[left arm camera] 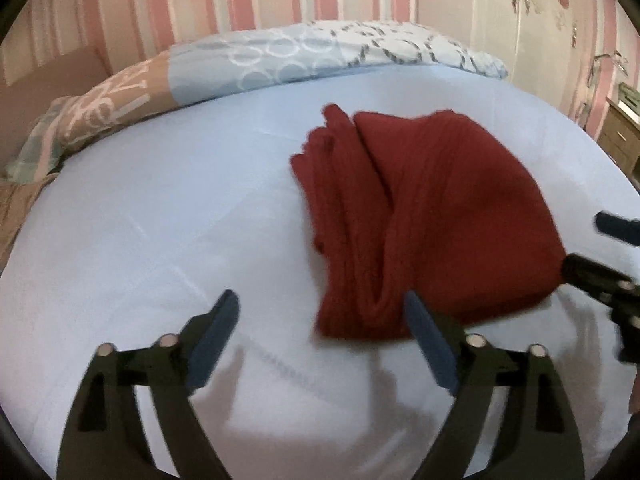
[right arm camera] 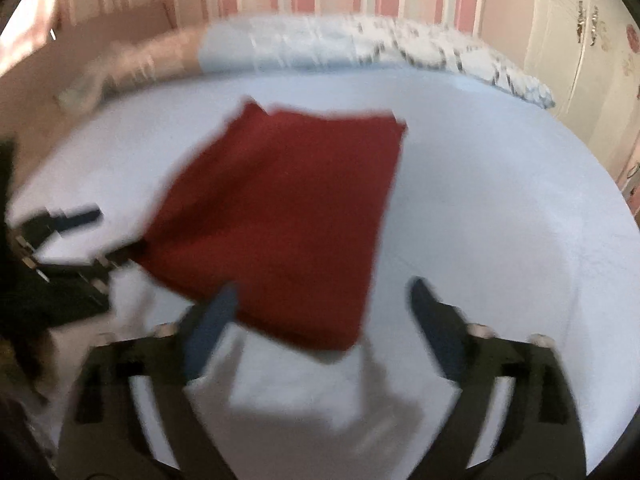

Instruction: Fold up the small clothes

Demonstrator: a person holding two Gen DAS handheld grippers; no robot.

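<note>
1. Left wrist view: the red garment (left arm camera: 424, 220) lies folded in layers on the blue sheet (left arm camera: 140, 220). The left gripper (left arm camera: 322, 318) has its fingers spread, empty, at the garment's near edge.
2. Right wrist view, blurred: the right gripper (right arm camera: 324, 304) is likewise spread wide and empty, one finger over the garment's near corner.
3. Judgement: the fold appears released; next comes a check for squareness or a further fold

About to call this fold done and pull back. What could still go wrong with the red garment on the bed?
1. On its left side the red garment shows loose stacked layers that could slump open.
2. The left gripper, open, has one finger overlapping the garment's near edge in its own view; it may snag it when lifting.
3. The right gripper, open, sits equally close to the near corner.
</note>
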